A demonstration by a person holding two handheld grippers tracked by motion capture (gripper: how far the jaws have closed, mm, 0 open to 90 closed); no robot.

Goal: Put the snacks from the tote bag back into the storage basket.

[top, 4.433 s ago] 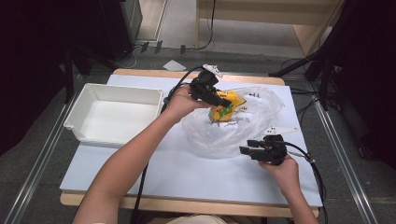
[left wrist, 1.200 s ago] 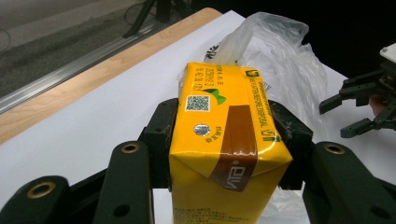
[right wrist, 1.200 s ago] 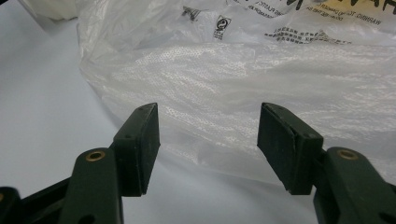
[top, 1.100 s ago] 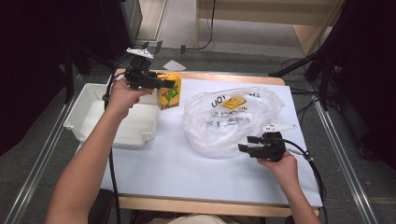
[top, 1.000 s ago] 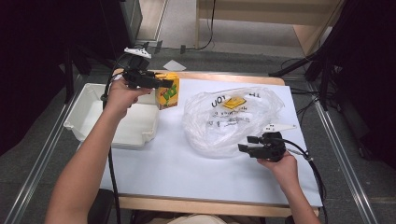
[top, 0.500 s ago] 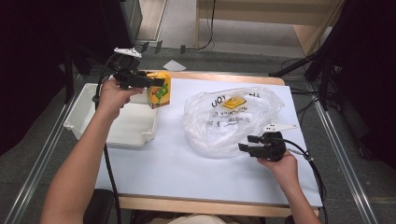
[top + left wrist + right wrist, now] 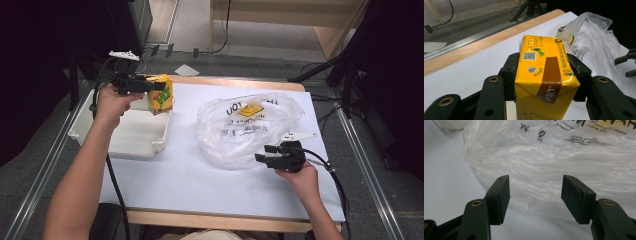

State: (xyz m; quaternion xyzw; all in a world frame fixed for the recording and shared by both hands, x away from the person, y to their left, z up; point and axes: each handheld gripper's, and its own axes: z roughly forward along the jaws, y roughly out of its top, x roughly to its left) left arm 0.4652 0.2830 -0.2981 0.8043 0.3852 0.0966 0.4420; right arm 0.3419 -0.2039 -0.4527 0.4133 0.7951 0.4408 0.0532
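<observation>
A yellow drink carton (image 7: 162, 94) (image 7: 544, 75) hangs in the air over the right end of the white tray (image 7: 125, 137), clamped between the jaws of my left gripper (image 7: 159, 87) (image 7: 546, 72). A clear plastic bag (image 7: 247, 127) (image 7: 554, 157) with printed text and a yellow label lies crumpled on the white table top. My right gripper (image 7: 261, 154) (image 7: 535, 196) rests at the bag's near right edge, jaws open with nothing between them, pointing at the bag's film.
The white table top (image 7: 190, 175) has free room in front of the tray and bag. A metal rail (image 7: 45, 170) runs along the left side and another along the right. A small paper scrap (image 7: 186, 70) lies on the floor beyond the table.
My left gripper has carried the carton leftward from beside the bag to above the tray's right end. The right gripper has stayed put by the bag.
</observation>
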